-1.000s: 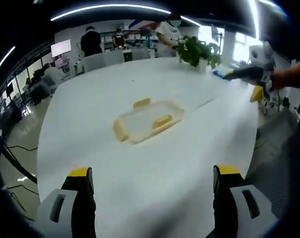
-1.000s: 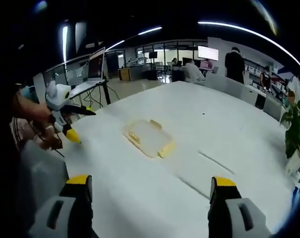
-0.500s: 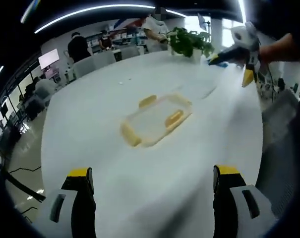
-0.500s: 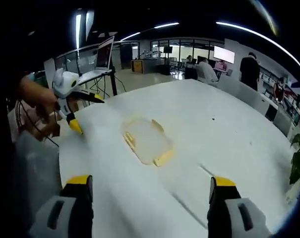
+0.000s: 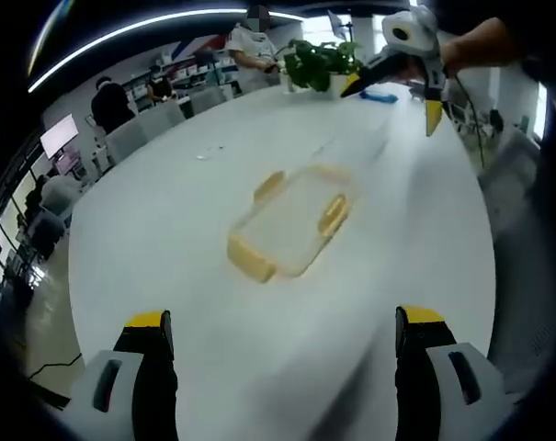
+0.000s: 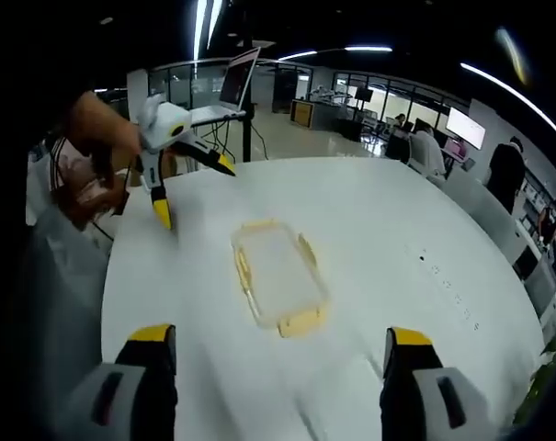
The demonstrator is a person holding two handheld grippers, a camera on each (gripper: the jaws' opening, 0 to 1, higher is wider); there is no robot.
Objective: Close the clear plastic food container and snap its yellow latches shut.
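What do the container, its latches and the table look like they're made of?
Container: clear plastic by the look, since the white table shows through it.
Latches: opaque yellow, probably plastic, matte as far as the blur allows.
Table: smooth white top, faint sheen; laminate or painted board, cannot tell which.

A clear box on a big white table.

The left gripper (image 5: 279,344) is at the bottom, its 2 yellow-tipped jaws wide apart with nothing between them. Ahead of it, the clear plastic food container (image 5: 291,232) lies flat on the white table (image 5: 158,230), with yellow latches (image 5: 334,215) on its sides. The right gripper (image 5: 408,50) is up high on the right, held by a hand (image 5: 475,41), its jaws spread. A green plant (image 5: 318,62) stands at the far end.
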